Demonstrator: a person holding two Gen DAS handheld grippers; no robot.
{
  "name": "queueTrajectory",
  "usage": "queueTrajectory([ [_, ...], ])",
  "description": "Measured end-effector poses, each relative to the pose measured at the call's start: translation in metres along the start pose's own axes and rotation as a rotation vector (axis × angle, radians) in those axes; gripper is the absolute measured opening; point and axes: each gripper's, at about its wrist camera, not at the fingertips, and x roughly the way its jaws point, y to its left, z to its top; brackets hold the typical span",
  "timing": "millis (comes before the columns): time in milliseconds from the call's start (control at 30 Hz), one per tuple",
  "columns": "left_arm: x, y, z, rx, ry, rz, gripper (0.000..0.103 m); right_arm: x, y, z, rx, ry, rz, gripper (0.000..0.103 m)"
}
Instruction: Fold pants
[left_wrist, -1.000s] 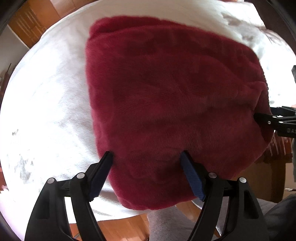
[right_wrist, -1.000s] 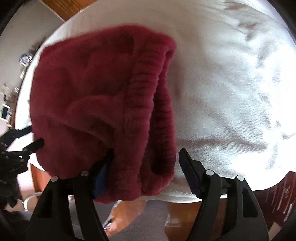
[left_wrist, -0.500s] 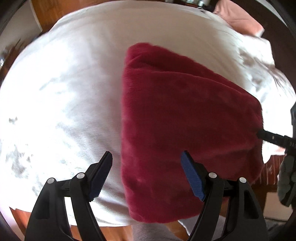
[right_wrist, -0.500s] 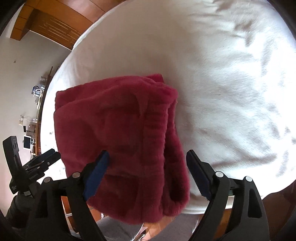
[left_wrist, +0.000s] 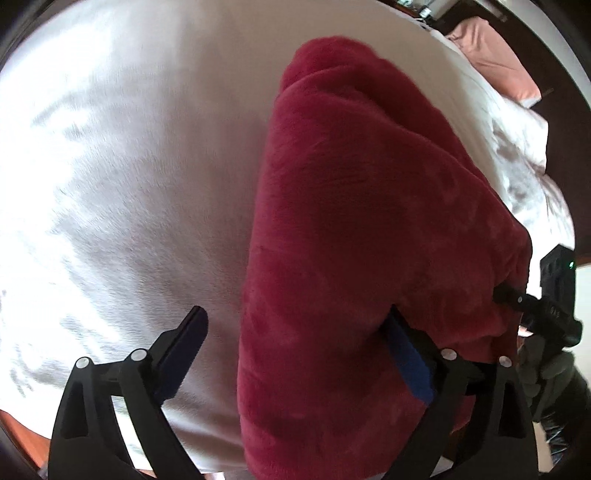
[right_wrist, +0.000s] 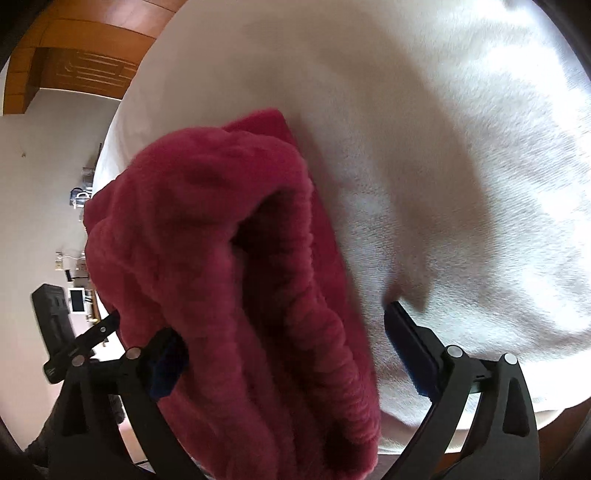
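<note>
One folded pants (left_wrist: 369, 229) bundle, lengthwise away.

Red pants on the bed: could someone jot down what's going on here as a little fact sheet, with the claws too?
garment: red fleece pants, folded into a thick bundle
waistband: ribbed elastic edge, layers gaping open
surface: white blanket
left claw: jaws wide, just been opening; bundle's near edge between them, not pinched
right claw: jaws wide, just been opening; waistband end between them, not pinched
background: pink pillow at the far end
</note>
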Motion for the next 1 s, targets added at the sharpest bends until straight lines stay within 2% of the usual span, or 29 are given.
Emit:
queueTrajectory([
  [167,0.01,0.011,0.005,-0.041,0.016,-0.046,0.097,0.013,0.004,-0.001,-0.008,0.024,0.015,0.098],
  [233,0.014,0.014,0.005,-0.058,0.024,-0.073,0.097,0.017,0.006,-0.001,-0.011,0.03,0.034,0.082],
  [300,0.021,0.006,0.014,-0.081,0.039,-0.111,0.095,0.016,0.008,-0.004,-0.005,0.033,0.046,0.073],
  [333,0.022,0.007,0.016,-0.094,0.049,-0.138,0.092,0.012,0.006,-0.003,-0.009,0.032,0.042,0.069],
  [400,0.025,0.007,0.019,-0.117,0.075,-0.206,0.077,0.007,0.008,-0.005,-0.009,0.031,0.039,0.062],
  [533,0.019,0.0,0.028,-0.066,0.1,-0.231,0.061,-0.007,0.019,-0.007,-0.011,0.013,0.027,0.05],
  [600,0.011,-0.001,0.032,-0.037,0.108,-0.242,0.052,-0.02,0.023,-0.016,-0.011,-0.009,0.017,0.048],
  [667,0.003,-0.004,0.036,-0.004,0.107,-0.249,0.049,-0.032,0.026,-0.025,-0.01,-0.032,0.012,0.047],
  [867,-0.035,-0.008,0.053,0.084,0.048,-0.286,0.048,-0.069,0.046,-0.045,0.006,-0.129,0.018,0.046],
  [1000,-0.057,-0.016,0.086,0.141,-0.012,-0.287,0.048,-0.091,0.055,-0.045,0.009,-0.195,0.026,0.046],
])
